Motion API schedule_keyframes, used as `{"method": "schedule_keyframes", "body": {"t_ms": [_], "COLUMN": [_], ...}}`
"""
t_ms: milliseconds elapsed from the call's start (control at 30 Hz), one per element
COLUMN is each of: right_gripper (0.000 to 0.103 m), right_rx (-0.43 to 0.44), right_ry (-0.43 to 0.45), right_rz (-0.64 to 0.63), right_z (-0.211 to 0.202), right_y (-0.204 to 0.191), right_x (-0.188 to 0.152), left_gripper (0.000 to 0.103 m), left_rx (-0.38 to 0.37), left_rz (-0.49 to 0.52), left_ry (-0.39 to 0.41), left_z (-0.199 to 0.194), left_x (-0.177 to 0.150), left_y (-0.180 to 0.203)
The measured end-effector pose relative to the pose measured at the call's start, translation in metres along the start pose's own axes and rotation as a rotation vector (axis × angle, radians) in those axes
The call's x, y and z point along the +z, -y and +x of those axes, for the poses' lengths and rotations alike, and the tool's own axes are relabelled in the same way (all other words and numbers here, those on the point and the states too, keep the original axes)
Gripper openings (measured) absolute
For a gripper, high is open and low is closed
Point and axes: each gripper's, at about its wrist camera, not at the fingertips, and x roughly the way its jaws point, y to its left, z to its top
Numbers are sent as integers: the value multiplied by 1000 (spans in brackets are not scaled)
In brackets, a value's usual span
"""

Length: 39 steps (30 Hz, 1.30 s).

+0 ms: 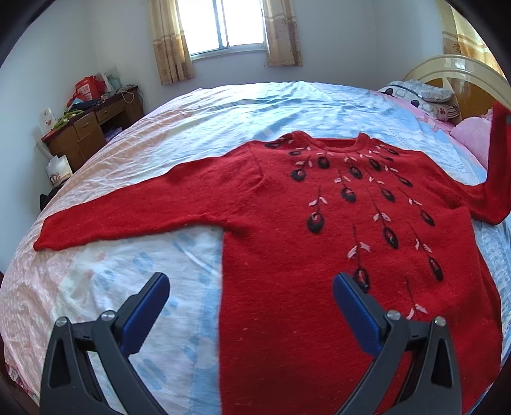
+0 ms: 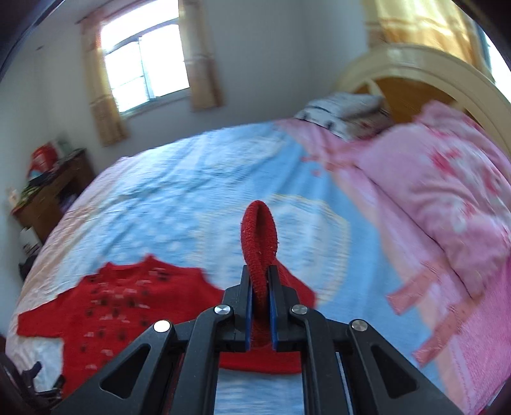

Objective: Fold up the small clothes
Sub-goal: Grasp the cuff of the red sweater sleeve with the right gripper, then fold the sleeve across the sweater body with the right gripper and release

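Note:
A red knitted sweater (image 1: 303, 223) with dark flower embroidery lies flat, front up, on the bed. Its left sleeve (image 1: 121, 210) stretches out flat toward the left. Its right sleeve (image 1: 498, 166) rises off the bed at the right edge of the left wrist view. My left gripper (image 1: 250, 287) hovers open over the sweater's lower left edge, nothing between its fingers. My right gripper (image 2: 259, 281) is shut on the cuff (image 2: 258, 233) of the right sleeve, which loops up past the pads. The sweater's body (image 2: 121, 306) shows blurred at lower left in the right wrist view.
The bed sheet (image 1: 191, 121) is light blue and pink. A pink quilt (image 2: 447, 198) and pillows (image 1: 424, 99) lie by the headboard (image 2: 431, 73) on the right. A cluttered wooden desk (image 1: 89, 124) stands at the left wall, below a curtained window (image 1: 226, 25).

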Motion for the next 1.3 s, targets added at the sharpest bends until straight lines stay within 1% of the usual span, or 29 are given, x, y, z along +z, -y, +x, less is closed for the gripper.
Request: {"method": "schedule_keyframes", "body": {"t_ms": [267,400,533,767,933,1000,1033,1067,1133,1167,1200,1267,1300], "right_gripper": [7,7,7,7,7,7,8,8,27,56,65,65,65], "right_rx": [146,197,237,303,360,373,386,411,418,417,432,460,451], "right_ry": [20,9,-11,-79,-149,-170,-189,-228,-271,-292,-309,-308,-306], "right_rz": [-116,-169,-215,-258,-272,-290,-295,-299,-303,-307,-304,-276,-268], "right_z": [-2,6,15,45,74,86,93,103,113,116,116,108,102], "right_y": [-117,-164,-196,-249,-287,-300,-305,-309,-311,-308,-303,-285,-271], "right_x": [4,-3,-15,-48,-89,-107,-116,-127,-143,-151,-157,-164,-165], "left_gripper": [103,103,103,103,103,103,103,103,103,103,103,103,103], "left_rx": [13,21,27,38,59,91,91,85,80,79,73,50,29], "left_rz": [-24,-35,-41,-48,-61,-63,-65,-68,-66,-55,-48,-42,-36], "left_ry": [-5,-10,-21,-28,-36,-44,-48,-59,-64,-56,-51,-41,-30], "left_z": [4,8,13,17,20,22,22,23,22,20,18,16,14], "left_x": [-3,-4,-6,-9,-11,-12,-12,-12,-12,-11,-9,-5,-1], "left_y": [-24,-33,-39,-46,-53,-57,-58,-60,-63,-63,-63,-63,-59]}}
